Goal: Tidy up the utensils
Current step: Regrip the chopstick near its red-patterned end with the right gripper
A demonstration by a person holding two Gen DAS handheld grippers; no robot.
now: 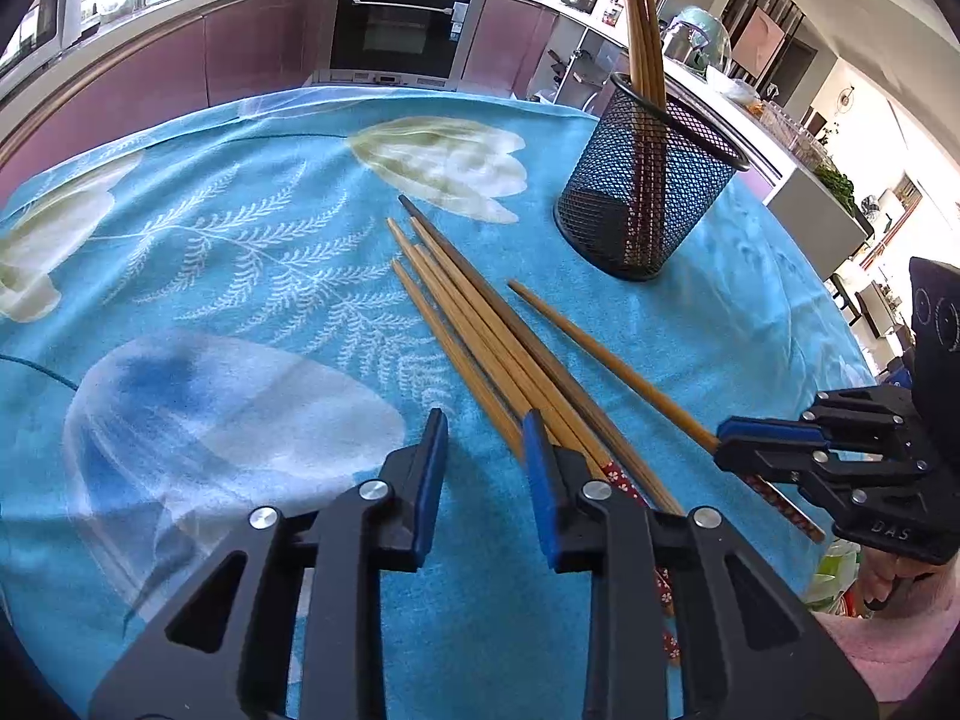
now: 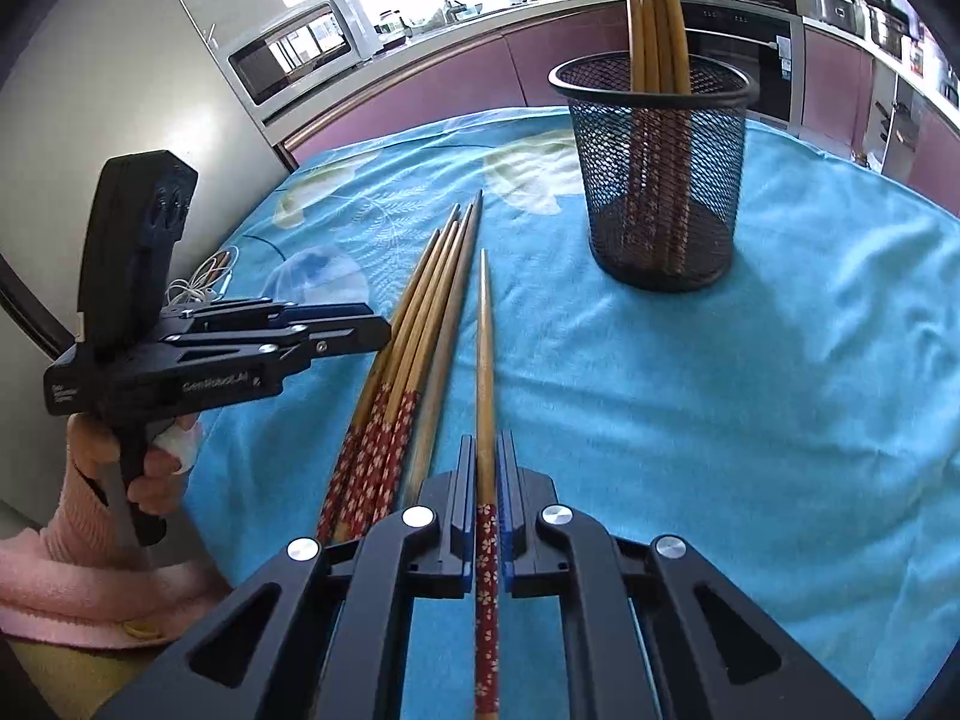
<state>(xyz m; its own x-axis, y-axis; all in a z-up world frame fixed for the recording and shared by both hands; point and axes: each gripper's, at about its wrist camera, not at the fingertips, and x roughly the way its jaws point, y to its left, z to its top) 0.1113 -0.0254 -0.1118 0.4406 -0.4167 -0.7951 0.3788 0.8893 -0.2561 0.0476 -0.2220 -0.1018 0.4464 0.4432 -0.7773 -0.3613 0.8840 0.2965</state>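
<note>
Here right hand-held gripper (image 2: 486,468) clamps single chopstick (image 2: 485,360); left hand-held gripper (image 1: 486,450) apart, empty.

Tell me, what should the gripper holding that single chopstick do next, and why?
Probably lift it and carry it toward the mesh cup. The right gripper is shut on one chopstick, which lies apart from the bundle on the cloth. The cup already holds several chopsticks upright, so this one likely belongs there.
</note>
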